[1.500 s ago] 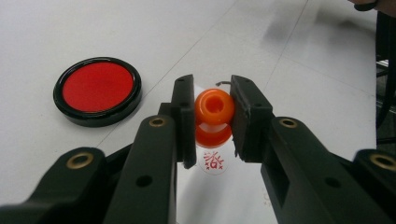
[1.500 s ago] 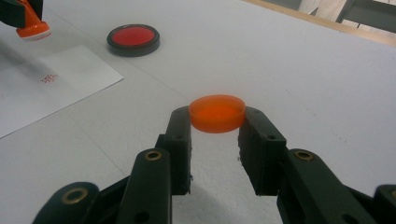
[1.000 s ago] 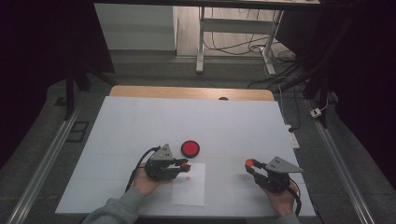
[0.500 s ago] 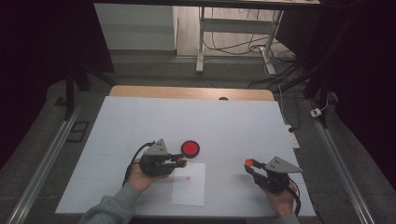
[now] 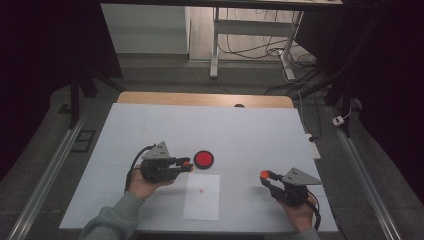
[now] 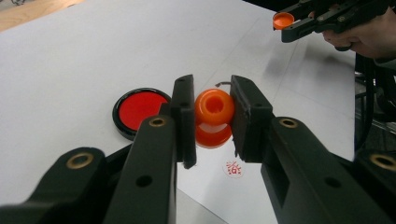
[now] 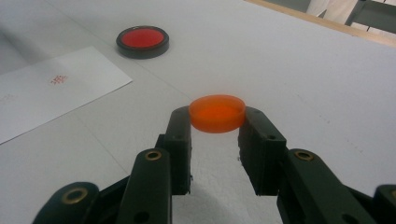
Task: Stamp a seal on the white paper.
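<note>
I have the left gripper clamped on an orange stamp, its 2 jaws pressed against the stamp's round knob with no slack, and I hold it lifted off the sheet of white paper, just beside the red ink pad and slightly nearer me than the pad. The right gripper is well off to the right of the ink pad, closed on the stamp's orange cap, a flat round lid pinched by its rim at the very tips of the jaws and held clear of the white table. As I read it, the job is well along: the cap is off, the ink pad sits open, and the paper, which lies on my side of the pad, already carries 1 small red stamp mark near its upper middle. I cannot read what the mark says. What I judge is left is to bring stamp and cap together again and set the stamp down, unless a 2nd print is wanted.
</note>
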Available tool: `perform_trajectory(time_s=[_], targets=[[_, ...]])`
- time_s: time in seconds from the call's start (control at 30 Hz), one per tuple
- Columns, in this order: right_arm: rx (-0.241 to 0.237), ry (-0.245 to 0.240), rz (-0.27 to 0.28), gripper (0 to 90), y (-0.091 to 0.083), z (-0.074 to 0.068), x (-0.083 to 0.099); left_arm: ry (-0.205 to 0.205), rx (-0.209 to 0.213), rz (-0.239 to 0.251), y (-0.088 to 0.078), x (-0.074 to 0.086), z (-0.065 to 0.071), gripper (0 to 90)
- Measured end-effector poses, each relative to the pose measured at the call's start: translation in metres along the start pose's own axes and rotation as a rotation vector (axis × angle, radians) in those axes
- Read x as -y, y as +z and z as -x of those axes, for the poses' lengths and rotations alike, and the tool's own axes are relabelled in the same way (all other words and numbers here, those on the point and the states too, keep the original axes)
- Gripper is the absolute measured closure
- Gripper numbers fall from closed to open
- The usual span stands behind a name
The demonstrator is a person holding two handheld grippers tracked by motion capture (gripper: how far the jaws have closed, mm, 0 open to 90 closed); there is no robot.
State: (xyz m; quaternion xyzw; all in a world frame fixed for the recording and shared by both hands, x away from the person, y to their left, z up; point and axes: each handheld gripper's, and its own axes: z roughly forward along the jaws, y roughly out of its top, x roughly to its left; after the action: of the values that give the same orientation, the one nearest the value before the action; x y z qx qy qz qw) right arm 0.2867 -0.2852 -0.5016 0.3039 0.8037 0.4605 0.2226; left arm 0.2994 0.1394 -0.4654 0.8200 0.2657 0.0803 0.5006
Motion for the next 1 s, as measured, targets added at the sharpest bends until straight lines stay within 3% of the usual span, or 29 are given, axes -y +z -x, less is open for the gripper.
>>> perform_trajectory(time_s=[1.0], targets=[[-0.061,0.000,0.020,64.6,0.011,-0.011,-0.007,-0.004,0.009,0.030,-0.006,-0.018,-0.012,72.2]])
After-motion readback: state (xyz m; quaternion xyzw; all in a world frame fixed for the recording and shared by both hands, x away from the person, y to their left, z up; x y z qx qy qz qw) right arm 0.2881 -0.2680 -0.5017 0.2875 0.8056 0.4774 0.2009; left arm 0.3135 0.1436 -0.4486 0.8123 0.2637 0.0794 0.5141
